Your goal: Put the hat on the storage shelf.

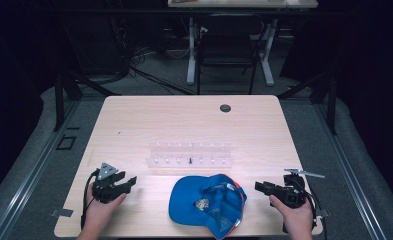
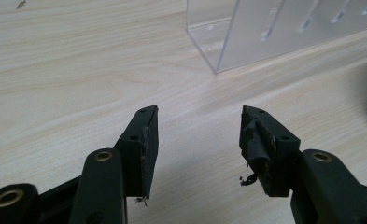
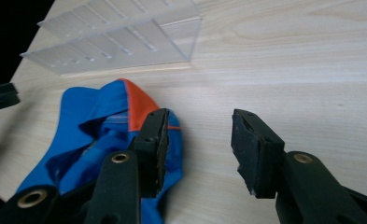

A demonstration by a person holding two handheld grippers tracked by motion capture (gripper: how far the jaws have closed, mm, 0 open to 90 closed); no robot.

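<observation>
At the near edge of a light wooden table (image 1: 134, 120), a person's two hands each hold a black two-jaw gripper resting low over the tabletop. The left gripper (image 1: 129, 182) sits at the near left with its jaws spread apart, nothing between them; in the left gripper view (image 2: 197, 135) only bare wood shows in the gap. The right gripper (image 1: 261, 187) sits at the near right, jaws likewise parted and empty, pointing inward toward the middle of the table; in the right gripper view (image 3: 200, 140) its left jaw overlaps the edge of the cap while bare wood fills the gap. Between the two grippers lies a blue cap (image 1: 206, 202) — upside down, its hollow facing up, an orange-red panel along the edge nearest the right gripper, its long axis running roughly from the near right to the far left. Just beyond the cap stands a clear plastic rack (image 1: 189, 154), long axis running left to right across the table. Farther off, a small dark round disc (image 1: 225, 108) sits near the far edge — past it, a dark chair (image 1: 227, 50) on the floor.
</observation>
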